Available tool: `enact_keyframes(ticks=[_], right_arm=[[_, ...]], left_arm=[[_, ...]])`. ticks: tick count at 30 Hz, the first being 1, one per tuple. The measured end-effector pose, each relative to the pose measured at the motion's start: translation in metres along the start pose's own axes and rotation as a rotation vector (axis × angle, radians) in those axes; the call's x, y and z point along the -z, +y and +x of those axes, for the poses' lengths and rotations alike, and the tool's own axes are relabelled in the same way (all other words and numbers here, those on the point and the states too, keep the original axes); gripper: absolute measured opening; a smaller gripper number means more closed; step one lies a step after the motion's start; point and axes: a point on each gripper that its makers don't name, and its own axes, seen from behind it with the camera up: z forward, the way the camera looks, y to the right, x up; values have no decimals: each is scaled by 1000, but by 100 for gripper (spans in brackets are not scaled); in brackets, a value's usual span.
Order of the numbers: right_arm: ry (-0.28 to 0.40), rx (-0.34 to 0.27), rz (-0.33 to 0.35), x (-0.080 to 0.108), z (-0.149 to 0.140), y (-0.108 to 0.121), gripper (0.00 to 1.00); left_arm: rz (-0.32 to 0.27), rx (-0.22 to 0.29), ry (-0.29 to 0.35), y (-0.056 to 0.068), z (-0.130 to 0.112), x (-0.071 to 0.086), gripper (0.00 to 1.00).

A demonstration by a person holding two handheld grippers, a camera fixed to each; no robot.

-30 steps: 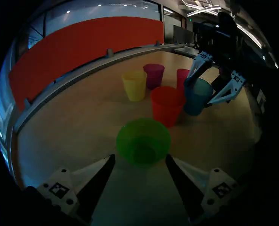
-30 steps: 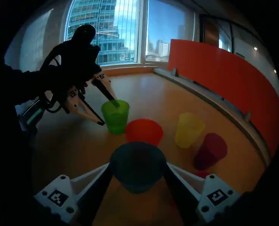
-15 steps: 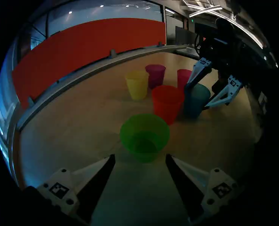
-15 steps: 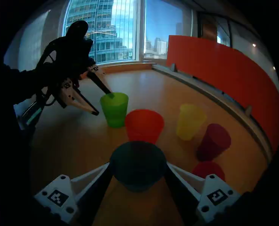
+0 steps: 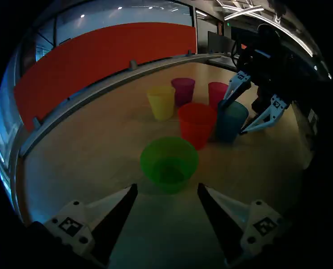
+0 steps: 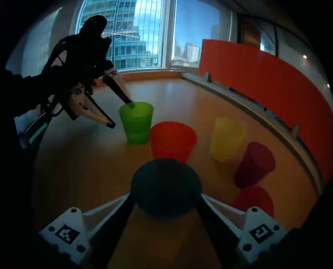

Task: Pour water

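Teal cup (image 6: 166,188), just beside the red cup (image 6: 172,140), is gripped in the right gripper (image 6: 165,196) jaws; left gripper (image 5: 167,185) jaws are held open.

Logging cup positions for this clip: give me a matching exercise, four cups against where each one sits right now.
Cups: 1 green cup; 2 teal cup; 3 orange-red cup; 4 yellow cup.
Places: A between the right gripper's fingers; B next to the maroon cup; C just ahead of the open left gripper; D between the green and teal cups.
Pairs: 1-C; 2-A; 3-D; 4-B.
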Motion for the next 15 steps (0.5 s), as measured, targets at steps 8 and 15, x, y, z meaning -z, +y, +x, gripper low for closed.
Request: enact_keyframes(ticks=[8, 15], right_arm=[[14, 0, -15, 10, 4, -1, 100], [16, 6, -41, 27, -2, -2, 100]], left_arm=[[9, 5, 8, 0, 2, 5, 100], [21, 13, 23, 2, 3, 12, 100]])
